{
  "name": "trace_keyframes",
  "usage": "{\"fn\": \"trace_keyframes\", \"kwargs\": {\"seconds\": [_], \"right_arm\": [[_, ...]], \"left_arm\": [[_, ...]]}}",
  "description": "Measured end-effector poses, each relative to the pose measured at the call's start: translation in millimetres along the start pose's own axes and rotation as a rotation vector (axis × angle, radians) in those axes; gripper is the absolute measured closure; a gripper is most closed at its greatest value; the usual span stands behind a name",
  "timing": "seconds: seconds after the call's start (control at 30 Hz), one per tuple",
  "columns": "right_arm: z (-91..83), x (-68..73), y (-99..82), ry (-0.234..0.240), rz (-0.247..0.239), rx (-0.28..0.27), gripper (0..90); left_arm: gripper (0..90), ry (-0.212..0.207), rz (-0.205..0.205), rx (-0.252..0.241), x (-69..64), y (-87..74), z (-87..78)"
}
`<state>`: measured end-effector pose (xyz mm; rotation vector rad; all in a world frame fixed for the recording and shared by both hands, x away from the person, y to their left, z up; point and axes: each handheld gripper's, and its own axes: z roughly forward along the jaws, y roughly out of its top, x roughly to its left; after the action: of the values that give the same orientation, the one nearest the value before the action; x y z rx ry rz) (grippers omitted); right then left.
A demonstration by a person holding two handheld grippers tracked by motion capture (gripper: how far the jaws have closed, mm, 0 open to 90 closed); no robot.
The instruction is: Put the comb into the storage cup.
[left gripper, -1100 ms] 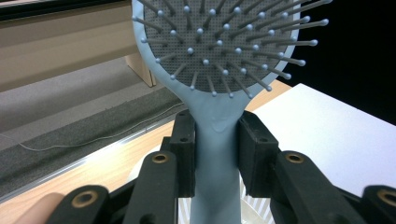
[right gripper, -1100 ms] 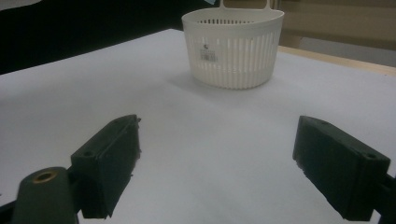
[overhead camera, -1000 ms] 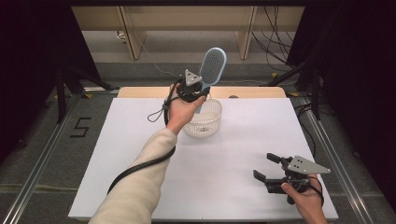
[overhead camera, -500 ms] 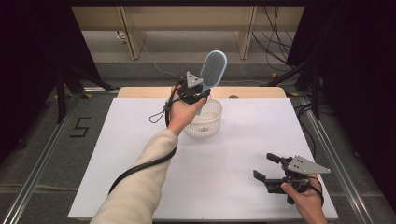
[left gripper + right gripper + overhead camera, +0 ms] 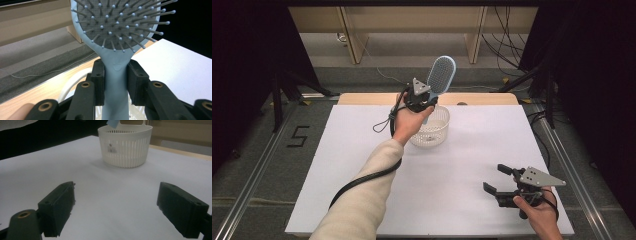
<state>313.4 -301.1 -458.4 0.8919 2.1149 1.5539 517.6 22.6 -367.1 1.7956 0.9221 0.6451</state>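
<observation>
Surface [image 5: 362, 165]: white, flat, carrying the items below.

Basket [image 5: 430, 131]: white slotted plastic, round, standing toward the far edge.

Hairbrush [image 5: 440, 76]: pale blue paddle type, held upright over the basket. Likely light and rigid, with a smooth handle that may slip; best taken at the narrow neck, clear of the bristles.

Left gripper [image 5: 116, 82]: clamped on the hairbrush handle just below the head.

Right gripper [image 5: 116, 207]: jaws spread wide, nothing between them, at the near right corner.

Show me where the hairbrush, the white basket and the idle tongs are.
Hairbrush [image 5: 117, 22]: left gripper view, on its bristled grey pad.
White basket [image 5: 125, 150]: right gripper view, on its slotted side wall.
Right tongs [image 5: 501, 179]: high view, midway between the open tips, low over the table.
</observation>
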Motion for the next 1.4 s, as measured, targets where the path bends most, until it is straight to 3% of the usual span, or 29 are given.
{"fn": "trace_keyframes", "kwargs": {"seconds": [1.4], "right_arm": [[0.2, -0.3, -0.3, 0.004, 0.005, 0.0, 15.5]], "left_arm": [[69.5, 0.008, 0.018, 0.019, 0.8, -12.6, 12.0]]}}
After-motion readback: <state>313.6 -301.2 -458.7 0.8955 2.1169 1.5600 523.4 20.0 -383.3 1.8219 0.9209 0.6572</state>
